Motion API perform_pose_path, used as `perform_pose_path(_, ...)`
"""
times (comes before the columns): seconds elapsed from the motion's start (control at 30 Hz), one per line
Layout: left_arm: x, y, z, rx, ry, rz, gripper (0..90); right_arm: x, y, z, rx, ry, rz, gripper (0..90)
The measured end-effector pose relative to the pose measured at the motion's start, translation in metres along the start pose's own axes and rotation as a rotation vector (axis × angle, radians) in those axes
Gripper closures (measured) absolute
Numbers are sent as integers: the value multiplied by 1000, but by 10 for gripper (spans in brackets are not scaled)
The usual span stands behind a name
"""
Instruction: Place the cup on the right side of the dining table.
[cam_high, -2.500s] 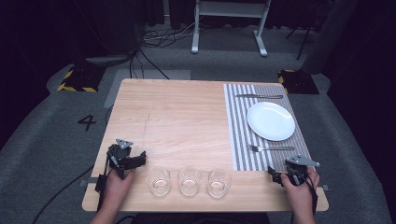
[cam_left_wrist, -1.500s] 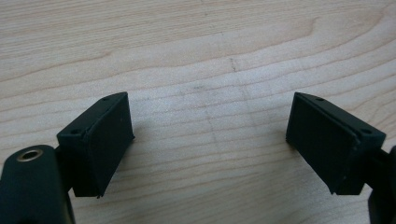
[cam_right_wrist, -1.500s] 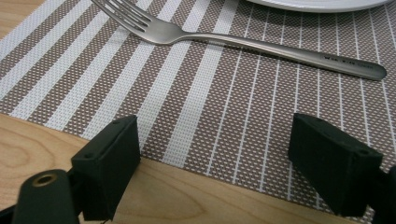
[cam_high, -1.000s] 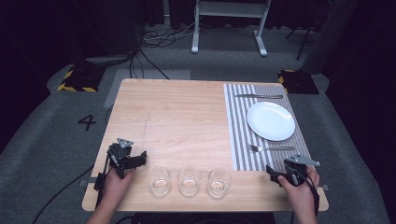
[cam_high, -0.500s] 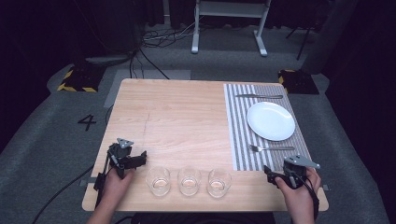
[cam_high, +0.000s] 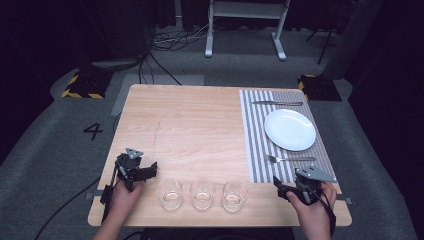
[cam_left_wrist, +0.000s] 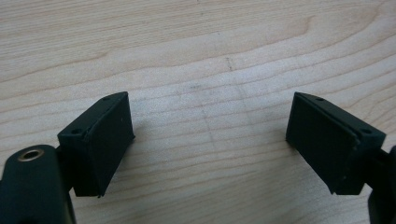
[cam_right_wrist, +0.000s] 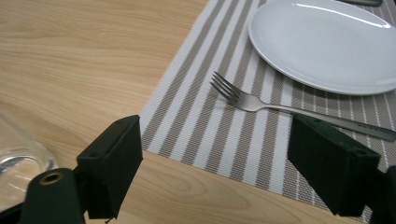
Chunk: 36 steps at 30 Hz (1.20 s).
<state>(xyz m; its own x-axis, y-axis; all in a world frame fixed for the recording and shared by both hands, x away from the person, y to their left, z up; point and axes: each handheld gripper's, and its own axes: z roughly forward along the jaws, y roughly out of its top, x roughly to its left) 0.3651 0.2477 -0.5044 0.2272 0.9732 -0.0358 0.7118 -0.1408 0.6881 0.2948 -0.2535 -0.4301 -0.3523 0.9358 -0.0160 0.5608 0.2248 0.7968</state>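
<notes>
Both claws gape empty; right claw (cam_high: 289, 190) has edged left toward the nearest glass (cam_high: 234, 195) (approach beginning), left claw (cam_high: 145, 170) unmoved.

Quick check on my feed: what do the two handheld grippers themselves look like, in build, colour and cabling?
Both are black. The left gripper and right gripper each carry a grey three-cornered plate on top and trail a dark cable. Each has two flat, blocky black jaws with small screw holes; a brass-coloured insert sits beside one jaw. No sleeves show on the forearms.

High view overhead, facing forward; gripper views close above table (cam_high: 200, 120).
</notes>
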Motion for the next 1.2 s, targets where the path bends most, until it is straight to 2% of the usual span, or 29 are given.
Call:
perform_pose_path(0.5,0,0,0,0,1,0,150,42,14,-3,-46,93,-67,184)
perform_pose_path(0.7,0,0,0,0,1,0,150,60,17,-1,-72,130,-52,184)
perform_pose_path(0.97,0,0,0,0,1,0,150,85,17,8,-58,198,-88,178)
perform_pose_path(1.2,0,0,0,0,1,0,150,101,14,13,-50,245,-104,178)
